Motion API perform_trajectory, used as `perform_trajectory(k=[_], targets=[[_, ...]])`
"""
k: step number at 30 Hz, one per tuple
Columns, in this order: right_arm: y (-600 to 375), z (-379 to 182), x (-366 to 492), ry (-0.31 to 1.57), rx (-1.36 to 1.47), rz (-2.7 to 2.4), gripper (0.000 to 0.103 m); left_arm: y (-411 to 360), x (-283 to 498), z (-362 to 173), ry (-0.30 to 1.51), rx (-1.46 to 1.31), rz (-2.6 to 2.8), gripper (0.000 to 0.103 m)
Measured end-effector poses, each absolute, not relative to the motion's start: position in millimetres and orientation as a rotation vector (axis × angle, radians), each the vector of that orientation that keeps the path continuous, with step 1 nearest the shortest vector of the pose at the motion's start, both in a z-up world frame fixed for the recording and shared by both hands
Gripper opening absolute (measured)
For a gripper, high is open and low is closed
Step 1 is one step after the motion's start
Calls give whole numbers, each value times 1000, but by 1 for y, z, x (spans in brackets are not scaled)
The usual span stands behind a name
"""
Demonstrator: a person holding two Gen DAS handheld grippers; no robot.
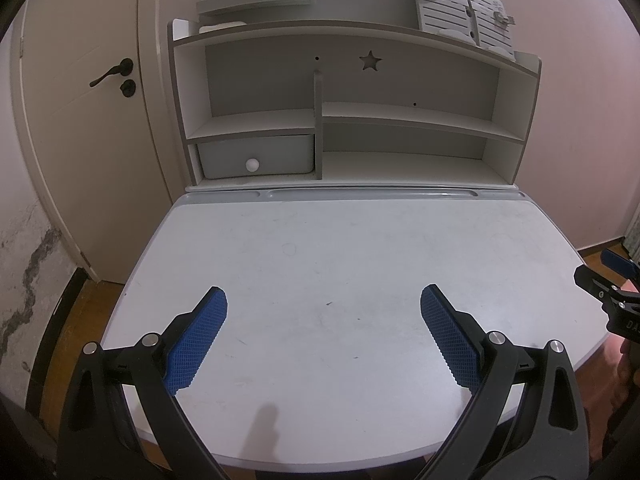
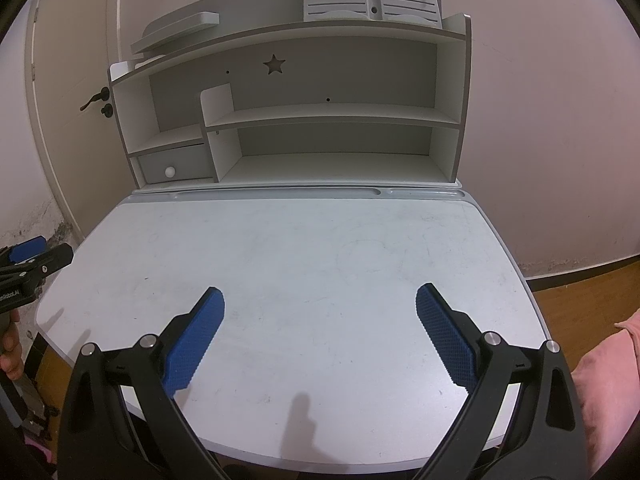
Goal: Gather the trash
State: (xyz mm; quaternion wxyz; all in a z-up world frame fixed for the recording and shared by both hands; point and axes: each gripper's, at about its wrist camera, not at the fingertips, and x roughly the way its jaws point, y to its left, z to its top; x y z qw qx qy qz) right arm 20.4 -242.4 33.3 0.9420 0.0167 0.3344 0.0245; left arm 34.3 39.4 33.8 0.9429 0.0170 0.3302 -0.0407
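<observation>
No trash shows in either view. My left gripper (image 1: 324, 300) is open and empty, held above the near part of a white desk top (image 1: 340, 248). My right gripper (image 2: 320, 298) is open and empty above the same desk top (image 2: 300, 240). The right gripper also shows at the right edge of the left wrist view (image 1: 600, 280). The left gripper also shows at the left edge of the right wrist view (image 2: 32, 260). Both have blue ribbed pads (image 1: 200, 340) on black fingers.
A white shelf unit (image 1: 352, 120) stands at the back of the desk with a small drawer (image 1: 256, 156). A grey book stand (image 1: 460, 12) sits on top. A door (image 1: 88, 120) is at the left. Pink cloth (image 2: 608, 380) lies at the right.
</observation>
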Motion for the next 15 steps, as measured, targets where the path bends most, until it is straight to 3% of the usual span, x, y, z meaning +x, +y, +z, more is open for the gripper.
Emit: perform_trajectory(k=[15], targets=[[-243, 35, 20, 682, 30, 49, 93, 39, 34, 33, 673, 34, -82, 95]])
